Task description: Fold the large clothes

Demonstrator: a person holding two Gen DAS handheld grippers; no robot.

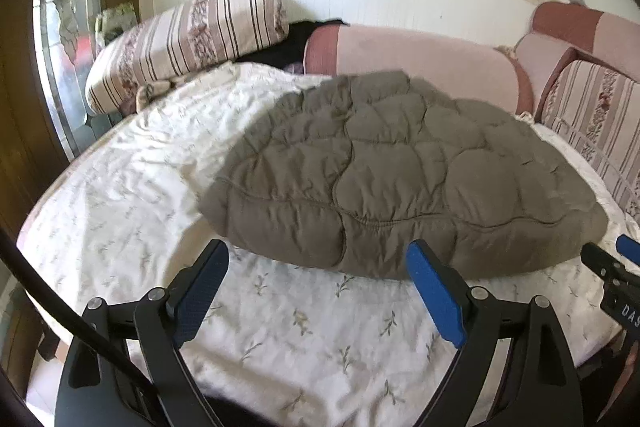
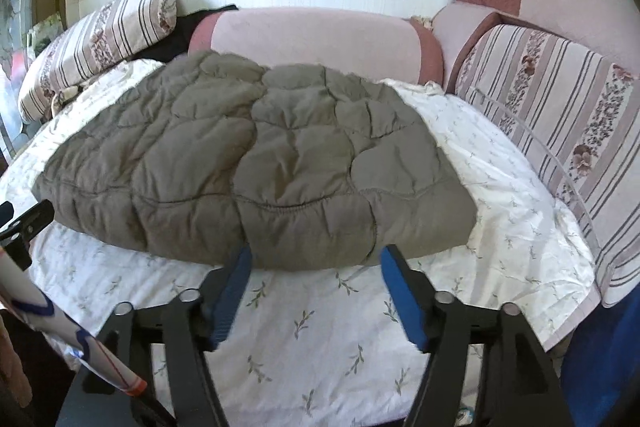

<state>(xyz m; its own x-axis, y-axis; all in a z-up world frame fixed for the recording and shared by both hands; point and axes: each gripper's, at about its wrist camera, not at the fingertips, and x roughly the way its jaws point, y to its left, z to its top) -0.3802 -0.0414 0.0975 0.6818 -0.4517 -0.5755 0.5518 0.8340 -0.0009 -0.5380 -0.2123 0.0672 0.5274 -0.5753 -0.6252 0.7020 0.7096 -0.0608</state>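
A grey-brown quilted padded garment [image 1: 400, 171] lies folded into a puffy bundle on the white floral bed sheet [image 1: 132, 195]. It also shows in the right wrist view [image 2: 256, 163]. My left gripper [image 1: 318, 259] is open and empty, just short of the garment's near edge, with its blue right pad [image 1: 432, 279] touching or overlapping that edge. My right gripper [image 2: 316, 259] is open and empty, its fingertips at the garment's near edge. The right gripper's tip shows at the far right of the left wrist view [image 1: 612, 263].
Striped floral pillows [image 1: 184, 39] lie at the back left and along the right side [image 2: 560, 115]. A pink bolster [image 2: 316, 39] runs along the white wall behind the garment. A dark cloth [image 1: 296, 43] lies between pillow and bolster. The bed's near edge is below the grippers.
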